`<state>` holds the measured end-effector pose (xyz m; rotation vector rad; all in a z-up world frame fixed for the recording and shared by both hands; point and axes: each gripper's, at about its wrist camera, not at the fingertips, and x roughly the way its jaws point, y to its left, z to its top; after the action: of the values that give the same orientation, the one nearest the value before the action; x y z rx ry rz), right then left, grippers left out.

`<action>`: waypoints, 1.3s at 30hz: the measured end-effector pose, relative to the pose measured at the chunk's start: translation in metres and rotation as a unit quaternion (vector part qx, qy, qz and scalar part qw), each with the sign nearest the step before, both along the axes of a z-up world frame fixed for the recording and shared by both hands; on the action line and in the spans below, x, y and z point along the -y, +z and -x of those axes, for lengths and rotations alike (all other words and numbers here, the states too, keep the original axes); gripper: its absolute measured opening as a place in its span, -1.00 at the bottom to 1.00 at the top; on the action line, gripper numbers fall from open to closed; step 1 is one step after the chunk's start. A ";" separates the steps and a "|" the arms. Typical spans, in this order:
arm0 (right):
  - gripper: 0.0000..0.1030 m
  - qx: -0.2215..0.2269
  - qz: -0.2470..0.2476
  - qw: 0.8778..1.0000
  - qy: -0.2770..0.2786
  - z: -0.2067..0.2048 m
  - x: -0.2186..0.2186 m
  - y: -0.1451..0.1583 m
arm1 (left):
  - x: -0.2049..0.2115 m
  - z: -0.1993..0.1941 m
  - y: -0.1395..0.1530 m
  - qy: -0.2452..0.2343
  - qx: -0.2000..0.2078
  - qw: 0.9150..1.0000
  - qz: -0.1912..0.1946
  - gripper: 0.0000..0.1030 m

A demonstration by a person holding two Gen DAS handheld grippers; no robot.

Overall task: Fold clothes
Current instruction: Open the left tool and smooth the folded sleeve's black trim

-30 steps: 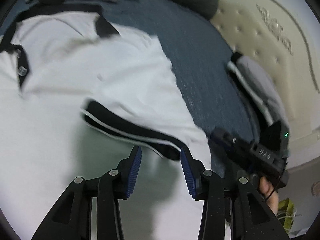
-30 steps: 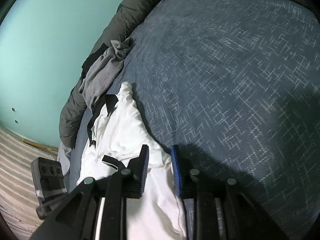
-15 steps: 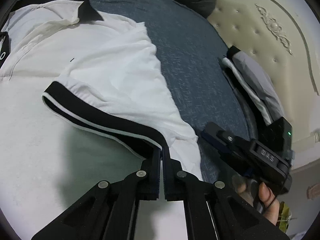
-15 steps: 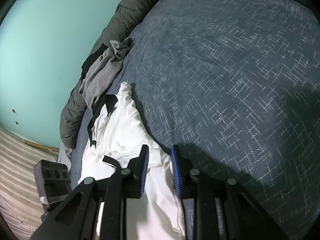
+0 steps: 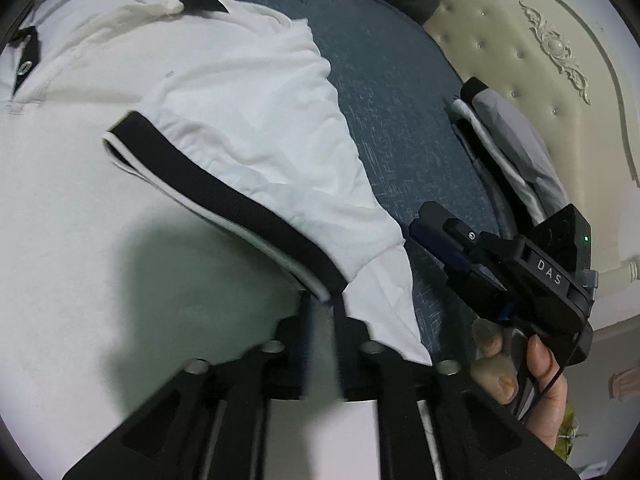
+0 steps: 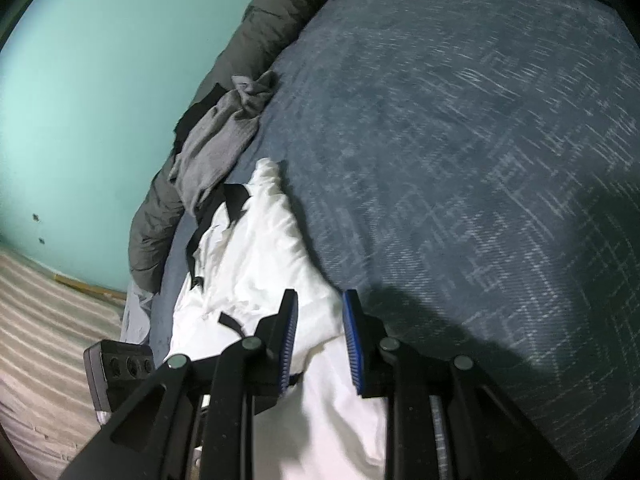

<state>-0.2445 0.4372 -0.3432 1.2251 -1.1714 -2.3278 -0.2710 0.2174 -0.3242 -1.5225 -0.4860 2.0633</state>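
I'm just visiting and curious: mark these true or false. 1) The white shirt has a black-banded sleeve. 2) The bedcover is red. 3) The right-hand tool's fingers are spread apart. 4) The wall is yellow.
1) True: the white polo shirt has a black-banded sleeve cuff, nipped at its end by the left gripper.
2) False: the woven bedcover is dark blue.
3) True: the right gripper is open over white cloth.
4) False: the painted wall is turquoise.

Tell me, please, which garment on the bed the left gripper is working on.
The white polo shirt with black collar and black sleeve cuff. The left gripper is at that cuff's end, while the grey garment lies crumpled beyond the collar, untouched.
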 end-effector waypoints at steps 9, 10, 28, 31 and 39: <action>-0.70 -0.003 0.002 0.999 0.042 0.007 0.019 -0.001 | 0.016 0.021 0.026 0.029 -0.043 0.999 0.001 -0.46; -0.70 0.001 0.000 0.999 0.044 0.007 0.020 -0.003 | 0.010 0.027 0.024 0.028 -0.043 0.999 0.006 -0.46; -0.70 0.029 -0.004 0.999 0.023 0.006 0.012 -0.007 | 0.017 0.018 0.014 0.015 -0.046 0.998 0.034 -0.37; -0.70 0.043 -0.002 0.999 0.030 0.009 0.021 -0.015 | 0.027 0.019 0.014 0.023 -0.044 0.998 0.038 -0.28; -0.70 0.053 -0.004 0.998 0.018 0.010 0.025 -0.014 | 0.059 0.011 0.015 0.050 -0.036 0.997 0.041 -0.28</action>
<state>-0.2542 0.4123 -0.3570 1.3757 -1.1646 -2.2684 -0.2817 0.1580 -0.3090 -1.4911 -0.4631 2.2310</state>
